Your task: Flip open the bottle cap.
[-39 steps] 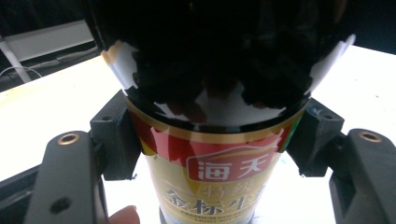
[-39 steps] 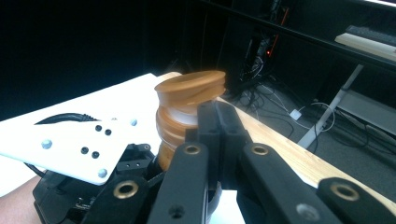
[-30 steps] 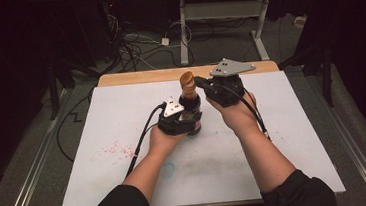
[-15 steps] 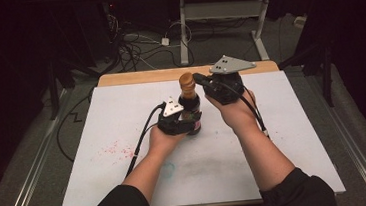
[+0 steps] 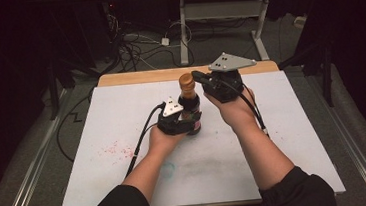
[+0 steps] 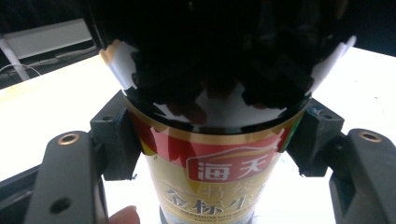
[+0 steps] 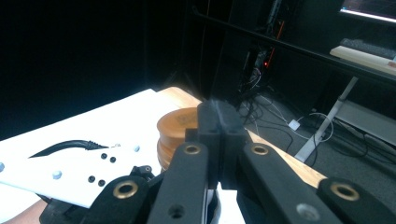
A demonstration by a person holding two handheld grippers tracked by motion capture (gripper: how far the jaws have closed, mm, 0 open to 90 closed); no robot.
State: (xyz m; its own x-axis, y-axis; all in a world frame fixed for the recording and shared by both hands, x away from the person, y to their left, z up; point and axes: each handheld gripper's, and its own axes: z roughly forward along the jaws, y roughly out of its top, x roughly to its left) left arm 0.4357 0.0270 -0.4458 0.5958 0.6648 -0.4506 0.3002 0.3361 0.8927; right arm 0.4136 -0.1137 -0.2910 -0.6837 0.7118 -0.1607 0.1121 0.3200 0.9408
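The left gripper (image 5: 187,124) has its jaws closed in on the body of a dark glass sauce bottle (image 5: 190,108), holding it upright on the white table top (image 5: 122,118) near the middle of the table. In the left gripper view the two black pads press against opposite sides of the bottle (image 6: 212,140), just above its red and gold label with Chinese characters, and a fingertip of the person's hand (image 6: 123,217) shows at the bottom edge. The glass is too dark to tell how full the bottle is.

The right gripper (image 5: 198,76) is held level beside the bottle's brown cap (image 5: 186,81), with its jaw tips just next to the cap at the bottle's right. In the right gripper view the two pads (image 7: 219,122) are pressed flat together with nothing between them, and the round brown cap (image 7: 177,130) sits just behind and left of them; whether the tips actually touch the cap cannot be told. The cap is on the bottle.

A faint red stain (image 5: 117,150) marks the table top to the left of the left forearm.
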